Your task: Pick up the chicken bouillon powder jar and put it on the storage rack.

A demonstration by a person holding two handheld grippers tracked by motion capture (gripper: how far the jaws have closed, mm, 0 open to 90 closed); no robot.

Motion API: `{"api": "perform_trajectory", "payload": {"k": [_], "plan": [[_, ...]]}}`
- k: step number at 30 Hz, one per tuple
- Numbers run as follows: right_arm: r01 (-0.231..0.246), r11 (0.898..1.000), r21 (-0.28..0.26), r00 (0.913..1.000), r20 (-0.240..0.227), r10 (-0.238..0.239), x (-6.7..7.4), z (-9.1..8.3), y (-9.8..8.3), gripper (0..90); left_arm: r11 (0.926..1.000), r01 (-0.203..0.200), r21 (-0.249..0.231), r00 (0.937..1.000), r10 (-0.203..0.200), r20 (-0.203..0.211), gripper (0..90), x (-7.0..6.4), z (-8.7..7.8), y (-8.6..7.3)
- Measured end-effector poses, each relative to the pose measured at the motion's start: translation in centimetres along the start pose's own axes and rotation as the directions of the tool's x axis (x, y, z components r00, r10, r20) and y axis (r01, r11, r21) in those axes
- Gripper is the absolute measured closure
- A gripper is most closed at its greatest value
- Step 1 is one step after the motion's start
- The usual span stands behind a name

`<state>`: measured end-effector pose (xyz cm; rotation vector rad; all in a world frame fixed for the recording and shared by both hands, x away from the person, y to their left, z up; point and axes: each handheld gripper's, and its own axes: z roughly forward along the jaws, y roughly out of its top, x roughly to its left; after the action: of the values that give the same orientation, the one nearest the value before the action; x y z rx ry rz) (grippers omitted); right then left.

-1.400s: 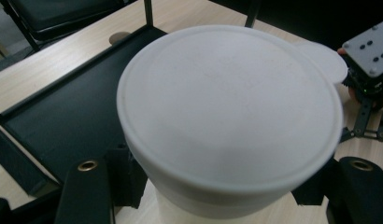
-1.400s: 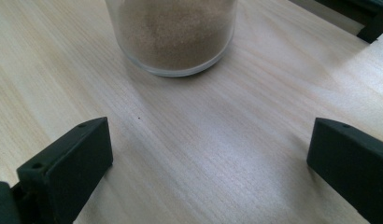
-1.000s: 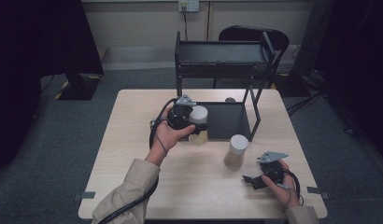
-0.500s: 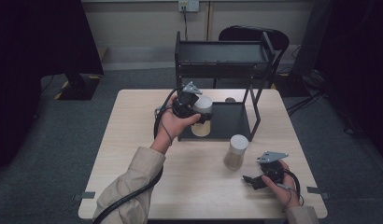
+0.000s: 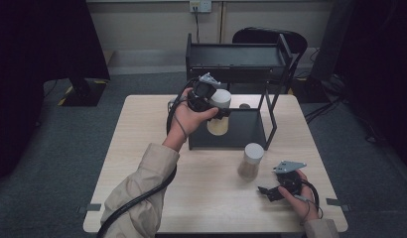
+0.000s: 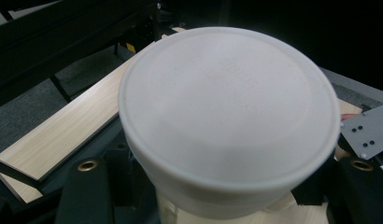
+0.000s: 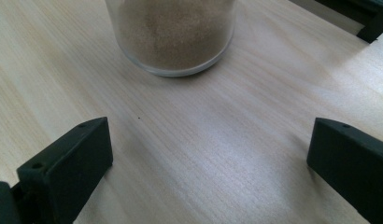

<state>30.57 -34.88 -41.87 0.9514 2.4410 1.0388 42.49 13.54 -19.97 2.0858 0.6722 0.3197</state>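
Note:
My left gripper (image 5: 217, 110) is shut on a white-lidded jar (image 5: 219, 115) of pale contents and holds it in the air, in front of the black two-tier rack (image 5: 236, 62). The jar's white lid (image 6: 229, 112) looms large in the left gripper view, between the black jaws. A second white-lidded jar (image 5: 251, 161) of brown powder stands on the table before the rack. In the right gripper view its glass base (image 7: 171, 35) stands just ahead of my right gripper (image 7: 206, 161), whose jaws are open and low over the wood. That right gripper (image 5: 267, 191) rests near the table's front right.
The light wooden table (image 5: 152, 163) has bare room at its left and front. The rack's lower shelf (image 5: 246, 131) sits on the table at the back middle. A black chair (image 5: 271, 39) stands behind the rack. Grey carpet surrounds the table.
My left hand has lifted the jar up and toward the rack, from just above the table to the height between the rack's shelves. The right gripper and the second jar have stayed put.

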Motion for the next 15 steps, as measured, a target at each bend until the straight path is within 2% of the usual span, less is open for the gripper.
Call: {"api": "perform_trajectory", "payload": {"k": [3, 8, 15], "plan": [[0.000, 1.000, 0.000, 1.0000, 0.000, 0.000, 0.0, 0.0, 0.0, 0.0, 1.0000, -0.007, -0.002, 0.9999, 0.007, -0.009, 34.4, -0.2, -0.2, 0.5], [0.000, 1.000, 0.000, 1.0000, 0.000, 0.000, 0.0, 0.0, 0.0, 0.0, 0.9998, 0.008, -0.016, 0.9999, -0.008, -0.011, 34.4, 0.0, -1.0, 1.7], [0.000, 1.000, 0.000, 1.0000, 0.000, 0.000, 0.0, 0.0, 0.0, 0.0, 0.9993, 0.009, -0.036, 0.9998, -0.010, -0.016, 34.4, 0.0, -1.8, 3.1]]}}
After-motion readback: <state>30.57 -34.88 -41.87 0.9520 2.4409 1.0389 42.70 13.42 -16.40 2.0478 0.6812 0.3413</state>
